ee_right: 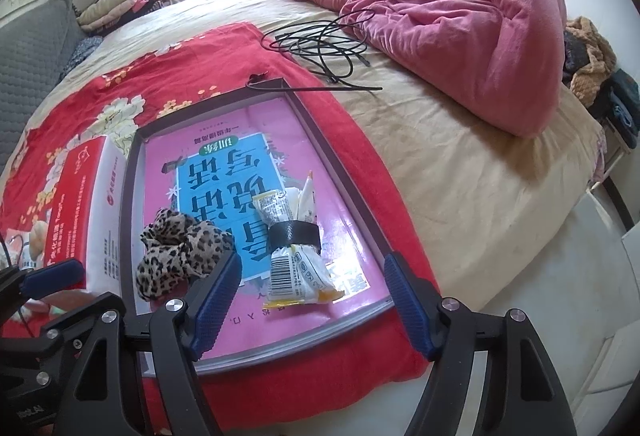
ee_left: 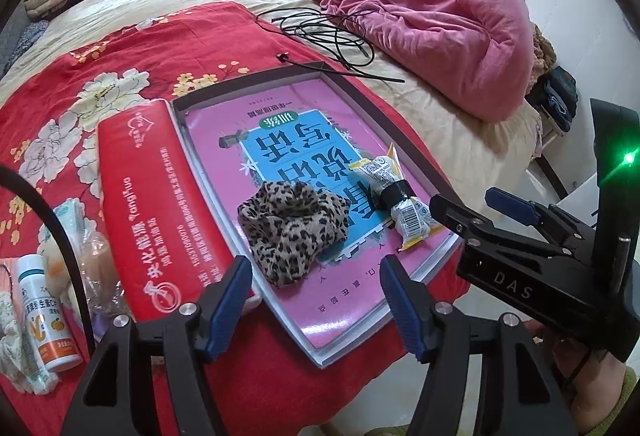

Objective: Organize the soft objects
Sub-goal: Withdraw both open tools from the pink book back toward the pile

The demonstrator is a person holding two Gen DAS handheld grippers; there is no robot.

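Left hand-held gripper spread wide, blue-padded fingers holding nothing, poised just short of the crumpled leopard-print fabric scarf. Right hand-held gripper likewise spread wide and bare, near edge of the shallow dark-rimmed cardboard box tray framed between its fingers. Scarf lying inside the tray, on a pink and blue book cover, toward the tray's near end. Beside it, apart from the fabric, a yellow-white snack packet cinched with a black band. Tray resting on a red floral blanket spread over the beige bed. Touching the tray's left wall, a long red printed carton. Further left, a white and orange vitamin bottle. Beyond the tray, coiled black cable and a bunched pink quilt.
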